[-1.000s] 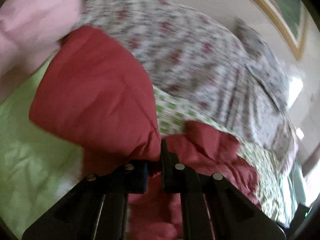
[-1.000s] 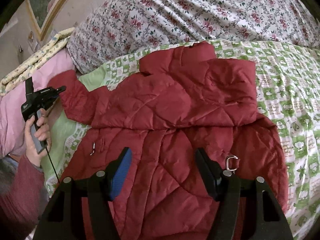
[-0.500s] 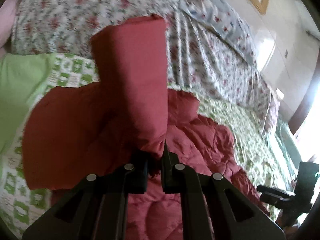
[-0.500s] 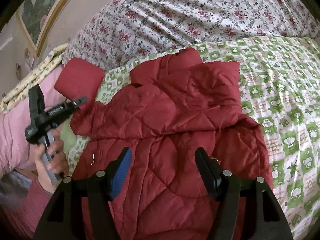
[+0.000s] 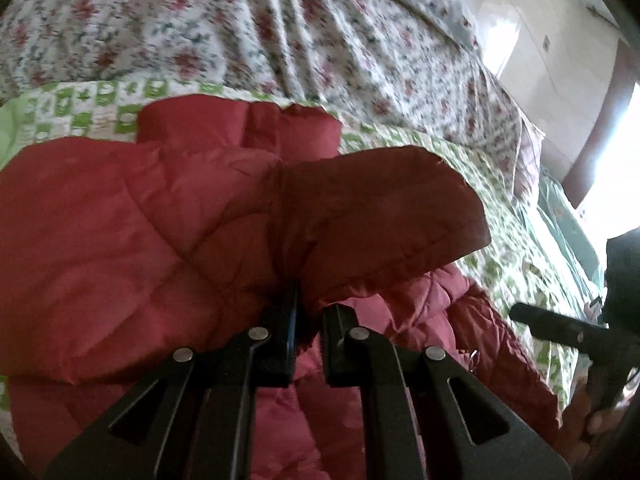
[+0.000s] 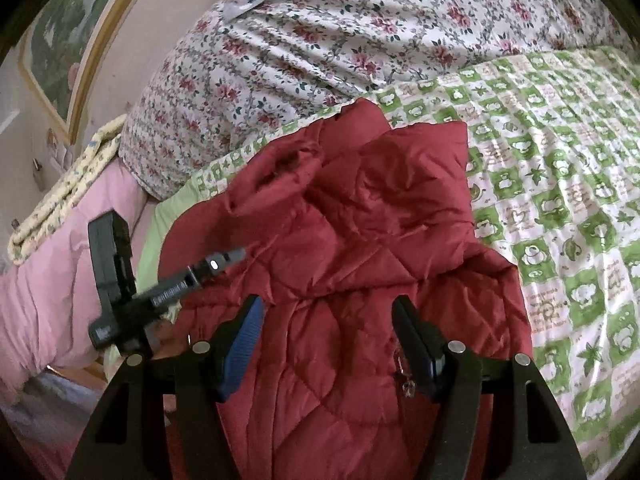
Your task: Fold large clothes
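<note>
Left tool (image 5: 306, 320): clenched on a fold of the jacket (image 6: 352, 264). The pinched part looks like the sleeve (image 5: 384, 208); red quilted cloth bunches between the two fingers and drapes out ahead and to the right of them. Right tool (image 6: 326, 340): released, fingers wide apart, hovering above the lower body of the jacket, gripping nothing.

Jacket position: flat on the bed (image 6: 560, 200), on the green-checked sheet, collar end toward the floral duvet (image 6: 360, 32) at the far side. Long axis runs away from me, hem near, collar far. Upper part lies doubled over the body already, by the look of the edge across the middle.

Key relation, as I judge it: the held sleeve sits at the jacket's left edge, and the body lies to the right of my left tool. So the sleeve must travel rightward, across the long axis, to land on the chest. My left tool is the nearer one and has the cloth; the right tool is over the midline, well placed to press the body down or take the far edge.

Seen from the right wrist, the left tool (image 6: 160, 292) is at the jacket's left margin, beside the pink blanket (image 6: 52, 280).

Containers: none in view. A metal zip pull (image 6: 404, 376) lies just beside the right finger; risk of snagging.
</note>
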`<state>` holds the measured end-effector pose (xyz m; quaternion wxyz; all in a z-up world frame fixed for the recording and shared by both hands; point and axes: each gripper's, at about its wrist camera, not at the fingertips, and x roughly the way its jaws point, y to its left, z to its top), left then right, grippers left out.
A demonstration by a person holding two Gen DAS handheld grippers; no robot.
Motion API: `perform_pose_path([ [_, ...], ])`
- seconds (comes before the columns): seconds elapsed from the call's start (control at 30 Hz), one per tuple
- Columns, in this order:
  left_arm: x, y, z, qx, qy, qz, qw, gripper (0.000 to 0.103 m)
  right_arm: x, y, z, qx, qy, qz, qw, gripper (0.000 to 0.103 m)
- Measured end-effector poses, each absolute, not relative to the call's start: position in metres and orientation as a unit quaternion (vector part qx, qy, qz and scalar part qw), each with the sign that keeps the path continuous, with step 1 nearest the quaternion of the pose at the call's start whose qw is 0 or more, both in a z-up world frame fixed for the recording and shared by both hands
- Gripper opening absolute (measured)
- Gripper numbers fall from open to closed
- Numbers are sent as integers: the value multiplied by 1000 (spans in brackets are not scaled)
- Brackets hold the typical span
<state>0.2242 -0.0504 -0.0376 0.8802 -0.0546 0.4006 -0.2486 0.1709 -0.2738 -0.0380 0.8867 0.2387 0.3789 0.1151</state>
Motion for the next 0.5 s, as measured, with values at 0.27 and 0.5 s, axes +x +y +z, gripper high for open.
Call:
perform_pose_path([
  [0.27,220,-82,-52,-29,417,-264,869,7,215,-294,-43,312,375,143,861,69],
  [0.5,218,-92,-56,-24,422,-267,866,7,257,-304,-65,360,395,147,832,79],
])
